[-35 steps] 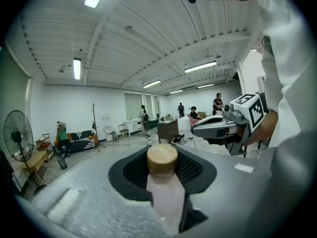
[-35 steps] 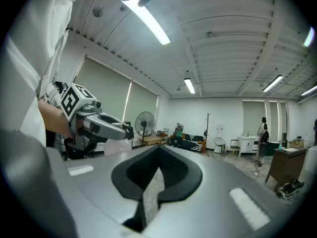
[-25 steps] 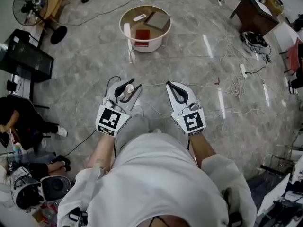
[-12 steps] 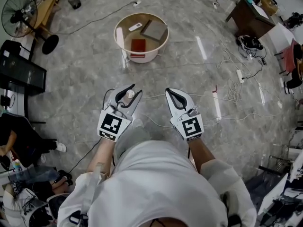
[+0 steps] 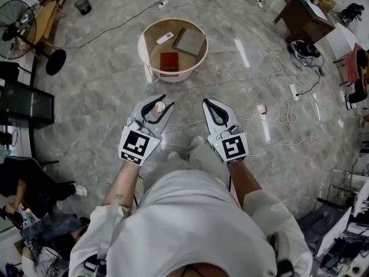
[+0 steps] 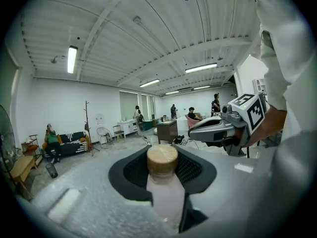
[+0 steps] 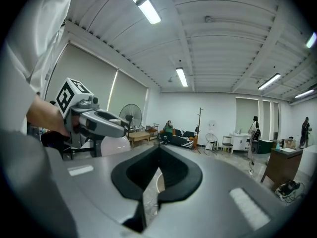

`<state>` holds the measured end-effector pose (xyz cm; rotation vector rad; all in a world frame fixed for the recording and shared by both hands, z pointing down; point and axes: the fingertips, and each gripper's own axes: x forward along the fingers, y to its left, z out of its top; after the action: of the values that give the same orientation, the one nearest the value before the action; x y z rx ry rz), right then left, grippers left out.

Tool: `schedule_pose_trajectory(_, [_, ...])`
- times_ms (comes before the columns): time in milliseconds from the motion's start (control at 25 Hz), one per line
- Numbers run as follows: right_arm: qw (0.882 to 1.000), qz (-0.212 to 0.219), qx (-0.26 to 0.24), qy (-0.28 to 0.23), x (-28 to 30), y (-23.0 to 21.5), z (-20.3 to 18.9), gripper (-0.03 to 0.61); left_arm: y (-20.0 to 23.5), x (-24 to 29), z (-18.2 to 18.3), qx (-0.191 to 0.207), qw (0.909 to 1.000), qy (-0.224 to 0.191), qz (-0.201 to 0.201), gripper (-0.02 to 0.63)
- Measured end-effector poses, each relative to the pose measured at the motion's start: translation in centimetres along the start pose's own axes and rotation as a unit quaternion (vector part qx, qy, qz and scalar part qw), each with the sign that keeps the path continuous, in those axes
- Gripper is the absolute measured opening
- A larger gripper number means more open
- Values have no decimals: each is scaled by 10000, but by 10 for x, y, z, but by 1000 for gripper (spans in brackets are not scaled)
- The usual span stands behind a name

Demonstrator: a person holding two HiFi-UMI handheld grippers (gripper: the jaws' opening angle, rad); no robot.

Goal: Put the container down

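Overhead, a person in a white top stands on a grey stone floor (image 5: 104, 85) with a pair of tongs in each hand, held out in front at waist height. The left tongs (image 5: 164, 101) are gripping a small pale bottle (image 5: 157, 108) with a round wooden cap. The bottle lies between the two pads, along their length, with its cap pointing toward the tips. It is in the air, well above the floor. The right tongs (image 5: 206, 101) are just beside the left pair, closed and holding nothing.

Ahead of both tips, well apart from them, a round cream tub (image 5: 173, 75) sits on the floor. It holds a flat grey board, a red item and a small white one. No worktop shows near the tongs. Loose cables (image 5: 283, 113) lie on the floor to the right of the right tongs, and a thin one runs below both pairs.

Several risks seem likely. If the left tongs opened here, the bottle would drop to the hard floor. The bottle looks smooth, so it may slide forward out of the pads if the tips dip. A foot could catch a cable. Set on the things in the tub, the bottle may tip over.
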<state>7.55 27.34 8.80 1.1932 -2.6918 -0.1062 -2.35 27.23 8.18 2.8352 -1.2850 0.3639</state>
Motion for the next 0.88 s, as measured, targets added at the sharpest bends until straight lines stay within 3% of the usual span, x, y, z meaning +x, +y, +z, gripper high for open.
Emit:
schedule_pose_trajectory(480, [9999,142,9,82,96,-75,-6,5,74,84,7,6,9999,64,150,124])
schedule_pose_trajectory(880, [9970,767,-64,-86,185,-154,-22,5,143,179,4,-93,9981,160,581,124])
